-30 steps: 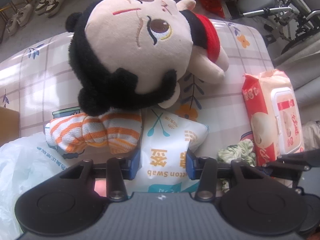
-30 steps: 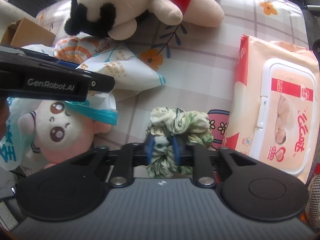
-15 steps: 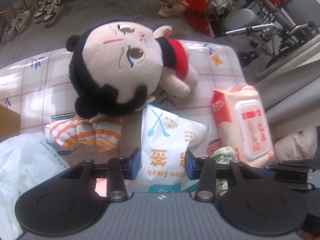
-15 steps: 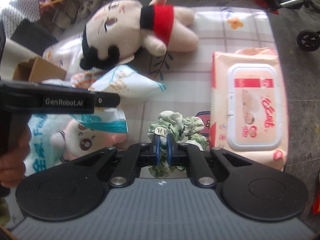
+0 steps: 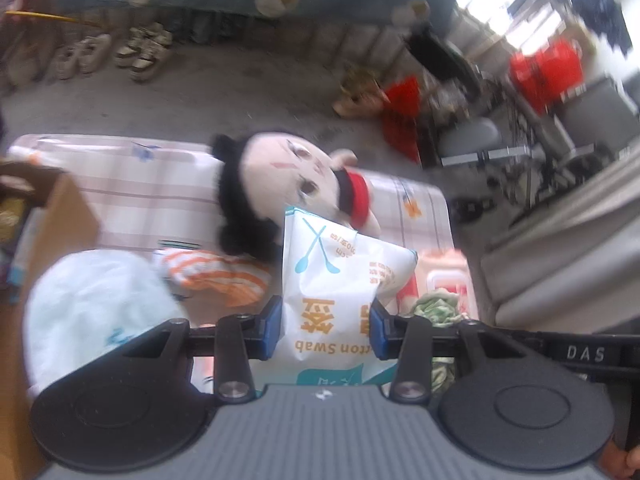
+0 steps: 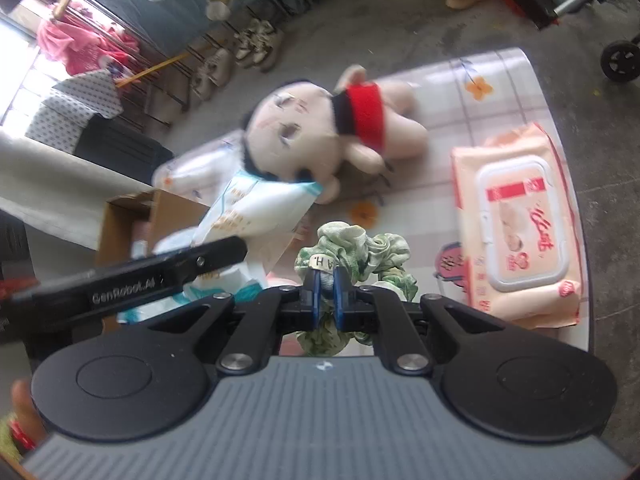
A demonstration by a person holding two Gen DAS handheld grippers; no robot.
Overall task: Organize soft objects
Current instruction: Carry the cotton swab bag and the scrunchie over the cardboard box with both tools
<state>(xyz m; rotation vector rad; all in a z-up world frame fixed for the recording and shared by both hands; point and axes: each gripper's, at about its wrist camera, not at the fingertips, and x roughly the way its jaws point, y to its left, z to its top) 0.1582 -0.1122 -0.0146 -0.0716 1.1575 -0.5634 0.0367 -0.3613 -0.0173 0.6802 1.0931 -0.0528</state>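
Both views are smeared, the left wrist view most of all, so small print and far things are hard to read. The left tool (image 5: pixel 326 328) pinches the white cotton swab pack (image 5: pixel 340 280) between its blue pads; the pack's lower end is hidden behind the tool body, and its upper corner covers part of the plush doll (image 5: pixel 288 188). The right tool (image 6: pixel 324 294) is pressed together on the green scrunchie (image 6: pixel 360 252), whose lower folds vanish behind the fingers. From the right wrist view the left tool's black bar crosses in front of the swab pack, and whether either thing touches the surface below cannot be told.

The doll lies on its side on a counter (image 6: pixel 504 92) covered by a pale checked cloth with orange flowers. Just below the doll's head in the left view sits a striped orange sock (image 5: pixel 216 276), and beyond that a pale plastic bag (image 5: pixel 92 312). To the doll's right in the right wrist view lies the wet wipes pack (image 6: pixel 520 224), reaching almost to the counter's edge. A cardboard box (image 6: pixel 132 220) stands at the counter's far side from the wipes, its lower part cut off by the tool.

Around the counter is grey concrete floor, with shoes (image 6: pixel 256 44) lined up beyond the doll.
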